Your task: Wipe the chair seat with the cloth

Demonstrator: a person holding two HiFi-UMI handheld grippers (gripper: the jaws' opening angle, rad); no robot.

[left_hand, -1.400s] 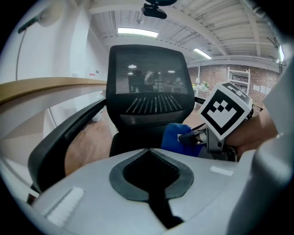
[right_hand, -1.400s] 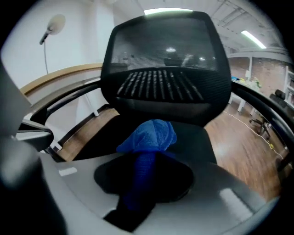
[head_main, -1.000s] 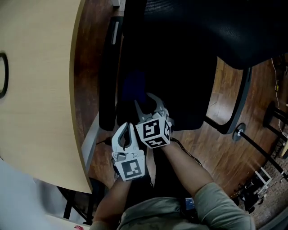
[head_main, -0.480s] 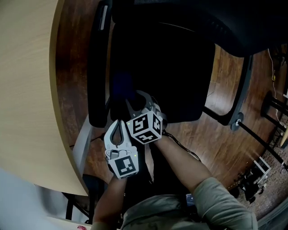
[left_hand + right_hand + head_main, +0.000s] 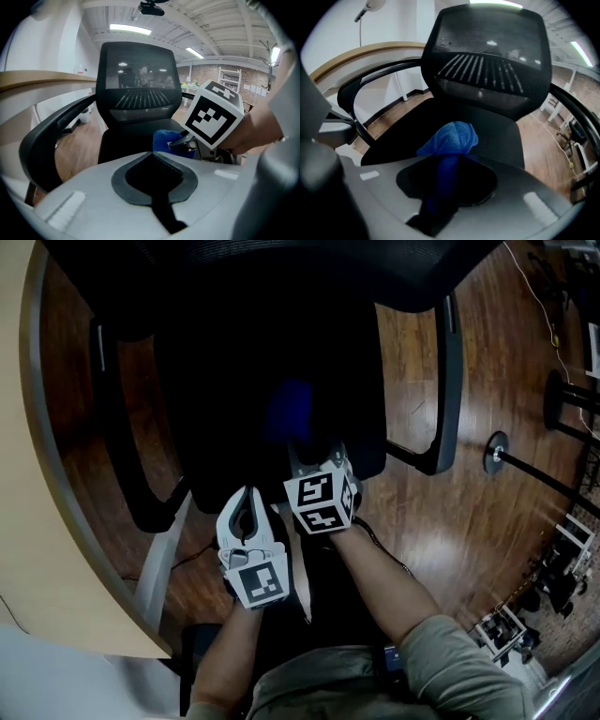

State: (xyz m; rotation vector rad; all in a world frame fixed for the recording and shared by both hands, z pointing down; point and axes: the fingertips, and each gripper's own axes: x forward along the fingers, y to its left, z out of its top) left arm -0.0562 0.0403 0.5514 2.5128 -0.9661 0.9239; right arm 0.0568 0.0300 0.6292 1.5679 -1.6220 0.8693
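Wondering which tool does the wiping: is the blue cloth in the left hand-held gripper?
No, the blue cloth is clamped in the right hand-held gripper; the left hand-held gripper is shut on nothing.

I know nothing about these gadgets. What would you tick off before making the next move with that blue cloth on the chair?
1. Cloth held: ok. The blue cloth is bunched between the jaws of the right hand-held gripper.
2. Cloth over the chair seat: ok.
3. Cloth pressing on the seat: cannot tell.
4. The left hand-held gripper out of the way: ok. Its jaws are together with nothing in them, and it sits beside the right one.
5. Both armrests off the wiping path: ok. One stands at each side of the seat.
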